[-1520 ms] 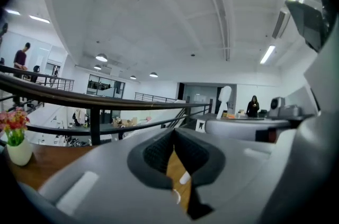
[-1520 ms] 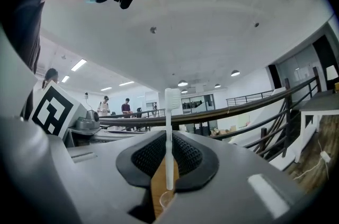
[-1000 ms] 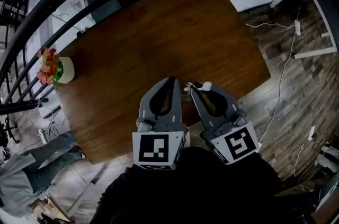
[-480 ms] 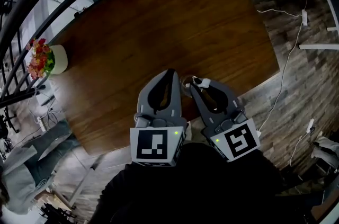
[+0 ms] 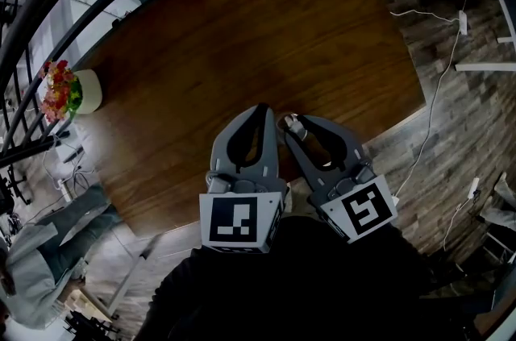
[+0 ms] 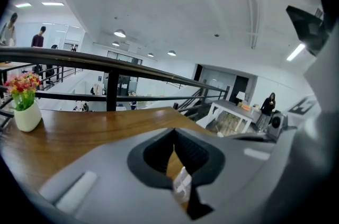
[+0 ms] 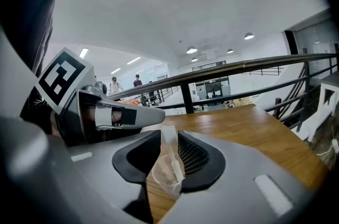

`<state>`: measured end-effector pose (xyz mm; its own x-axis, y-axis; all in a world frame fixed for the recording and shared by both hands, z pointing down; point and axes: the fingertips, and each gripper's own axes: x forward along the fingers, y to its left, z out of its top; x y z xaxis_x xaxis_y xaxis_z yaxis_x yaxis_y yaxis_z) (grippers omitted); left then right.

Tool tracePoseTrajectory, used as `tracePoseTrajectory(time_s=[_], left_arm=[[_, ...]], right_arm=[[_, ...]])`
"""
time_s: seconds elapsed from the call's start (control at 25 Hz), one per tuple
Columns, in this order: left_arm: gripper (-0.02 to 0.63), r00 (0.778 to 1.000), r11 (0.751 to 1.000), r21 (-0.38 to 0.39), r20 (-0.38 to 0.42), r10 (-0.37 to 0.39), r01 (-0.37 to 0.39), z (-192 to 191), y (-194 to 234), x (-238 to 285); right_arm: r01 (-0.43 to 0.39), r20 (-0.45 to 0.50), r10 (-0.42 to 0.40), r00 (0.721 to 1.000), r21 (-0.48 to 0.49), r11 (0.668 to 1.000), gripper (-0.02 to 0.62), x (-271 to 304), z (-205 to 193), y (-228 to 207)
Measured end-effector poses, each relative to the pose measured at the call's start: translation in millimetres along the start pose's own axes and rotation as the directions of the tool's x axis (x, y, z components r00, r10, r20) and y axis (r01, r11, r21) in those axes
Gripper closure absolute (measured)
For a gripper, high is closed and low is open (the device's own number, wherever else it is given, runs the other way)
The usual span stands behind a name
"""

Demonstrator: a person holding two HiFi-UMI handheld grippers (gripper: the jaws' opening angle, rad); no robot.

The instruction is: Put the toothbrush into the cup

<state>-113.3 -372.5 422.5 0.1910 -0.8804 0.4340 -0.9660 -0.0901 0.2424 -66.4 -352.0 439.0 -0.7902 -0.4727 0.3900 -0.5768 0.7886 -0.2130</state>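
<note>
A small clear plastic cup (image 7: 161,174) stands on the wooden table (image 5: 242,33) near its front edge. A white toothbrush (image 7: 170,144) stands upright in it. My right gripper (image 5: 297,124) straddles the cup, and its jaws are opening with cup and brush still between them. In the head view the cup (image 5: 292,123) shows only as a pale speck at the jaw tips. My left gripper (image 5: 262,110) lies just to the left, its jaws shut to a point with nothing seen gripped. From the right gripper view, the left gripper (image 7: 156,117) is close beside the cup.
A white pot of red and pink flowers (image 5: 76,93) sits at the table's far left corner. A dark railing (image 6: 106,61) runs behind the table. White cables (image 5: 439,89) trail over the plank floor on the right. The person's dark clothing (image 5: 306,283) fills the bottom of the head view.
The right gripper's jaws have spread apart around the cup. The white brush head that stuck out past the right jaw tip now sits between the jaws. Both grippers sank a little.
</note>
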Motion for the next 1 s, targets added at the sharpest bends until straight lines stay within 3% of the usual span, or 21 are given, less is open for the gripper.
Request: tracePoseTrajectory(time_s=[0.4,0.68,0.88,1.0], left_arm=[[0.598,1.0,1.0,0.015,0.009,-0.014,0.014,1,2,-9],[0.598,0.996,0.998,0.063,0.084,-0.017,0.012,17,-4,-28],[0.597,0.987,0.994,0.108,0.154,-0.047,0.031,39,-11,-54],[0.597,0.972,0.987,0.149,0.215,-0.092,0.06,59,-25,-69]], right_arm=[[0.027,0.02,-0.027,0.999,0.001,1.0,0.472,-3,1,7],[0.112,0.099,-0.111,0.989,-0.002,0.994,0.502,-26,26,5],[0.155,0.234,-0.146,0.961,-0.021,0.988,0.585,-49,60,17],[0.179,0.314,-0.162,0.935,-0.027,0.983,0.595,-65,88,27]])
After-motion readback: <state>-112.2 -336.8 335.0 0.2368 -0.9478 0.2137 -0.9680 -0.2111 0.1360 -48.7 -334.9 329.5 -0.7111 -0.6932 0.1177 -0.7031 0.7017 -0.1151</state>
